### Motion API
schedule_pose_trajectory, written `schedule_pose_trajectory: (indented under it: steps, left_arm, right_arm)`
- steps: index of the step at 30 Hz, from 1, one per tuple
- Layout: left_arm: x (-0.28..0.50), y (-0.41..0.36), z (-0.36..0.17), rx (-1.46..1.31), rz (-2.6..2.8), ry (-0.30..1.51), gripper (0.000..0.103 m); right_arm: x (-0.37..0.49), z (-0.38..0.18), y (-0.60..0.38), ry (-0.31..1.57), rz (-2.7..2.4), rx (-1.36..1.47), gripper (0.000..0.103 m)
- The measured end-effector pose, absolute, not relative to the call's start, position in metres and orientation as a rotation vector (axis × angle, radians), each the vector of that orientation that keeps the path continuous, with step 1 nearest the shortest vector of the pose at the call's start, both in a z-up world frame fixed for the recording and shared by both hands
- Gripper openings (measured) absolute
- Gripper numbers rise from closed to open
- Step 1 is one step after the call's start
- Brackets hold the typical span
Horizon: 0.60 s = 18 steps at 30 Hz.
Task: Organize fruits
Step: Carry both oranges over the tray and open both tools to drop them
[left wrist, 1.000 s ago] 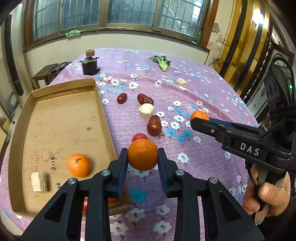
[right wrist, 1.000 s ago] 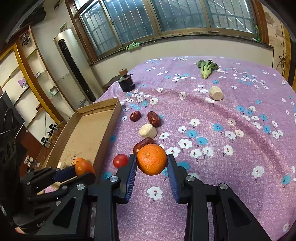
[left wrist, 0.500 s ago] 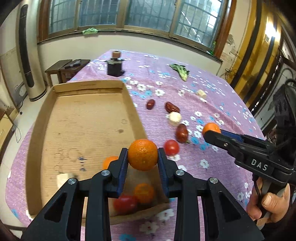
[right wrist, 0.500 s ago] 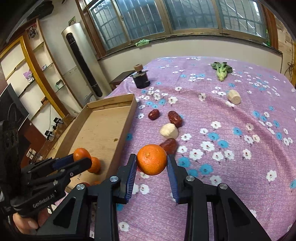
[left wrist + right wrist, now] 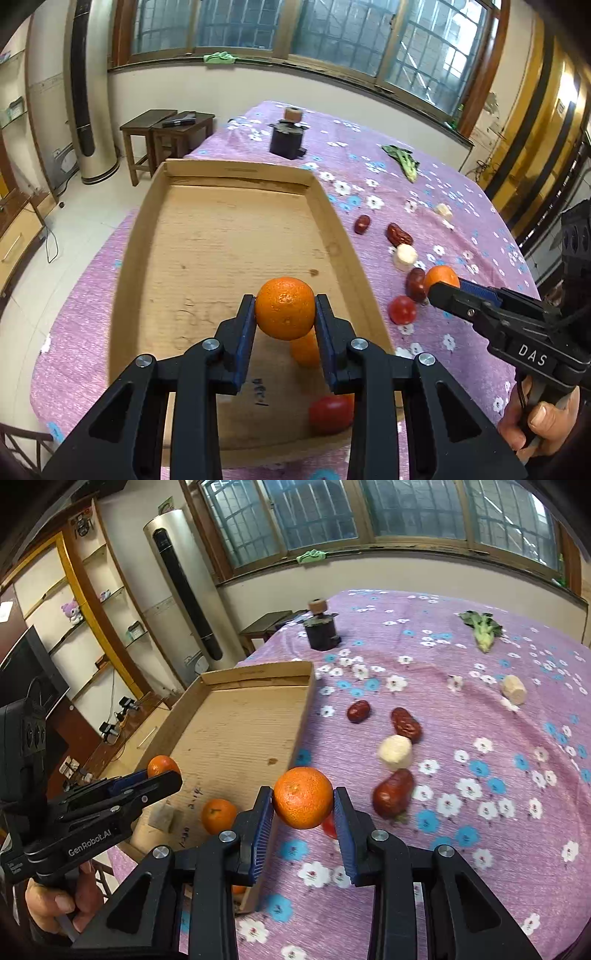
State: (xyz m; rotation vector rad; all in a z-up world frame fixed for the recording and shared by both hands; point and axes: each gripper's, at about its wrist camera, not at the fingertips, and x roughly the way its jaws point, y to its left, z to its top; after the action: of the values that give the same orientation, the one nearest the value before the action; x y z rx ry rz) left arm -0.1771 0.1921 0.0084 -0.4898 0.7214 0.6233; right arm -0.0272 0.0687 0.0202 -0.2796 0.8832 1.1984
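The left gripper [image 5: 284, 314] clamps a round orange mandarin [image 5: 285, 308] at frame centre, over the shallow brown cardboard tray [image 5: 140, 236]. The right gripper [image 5: 303, 805] clamps a second orange mandarin [image 5: 303, 797] at centre, over the purple flowered tablecloth [image 5: 480, 830] beside the tray's right wall.

Orange tangerines [image 5: 284, 308]; brown cardboard tray [image 5: 236, 243]; purple cloth [image 5: 461, 738] with white and blue flowers; red tomato [image 5: 402, 309].

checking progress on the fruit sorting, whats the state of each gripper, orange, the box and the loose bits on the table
left gripper: shut on orange, over the box
right gripper: shut on second orange, over the tablecloth
cardboard box: open, holds an orange and a tomato
red dates: loose on the tablecloth
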Motion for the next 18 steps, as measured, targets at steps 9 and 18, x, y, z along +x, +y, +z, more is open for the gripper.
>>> schedule_pose_trajectory:
  steps: [9, 18]
  left_arm:
    - [-0.185, 0.213, -0.001, -0.517, 0.660, 0.733, 0.029]
    - [-0.186, 0.233, -0.015, -0.546, 0.689, 0.788, 0.029]
  right_arm:
    - [-0.047, 0.016, 0.102, 0.895, 1.247, -0.319, 0.033]
    - [-0.063, -0.005, 0.156, 0.943, 1.285, -0.393, 0.033]
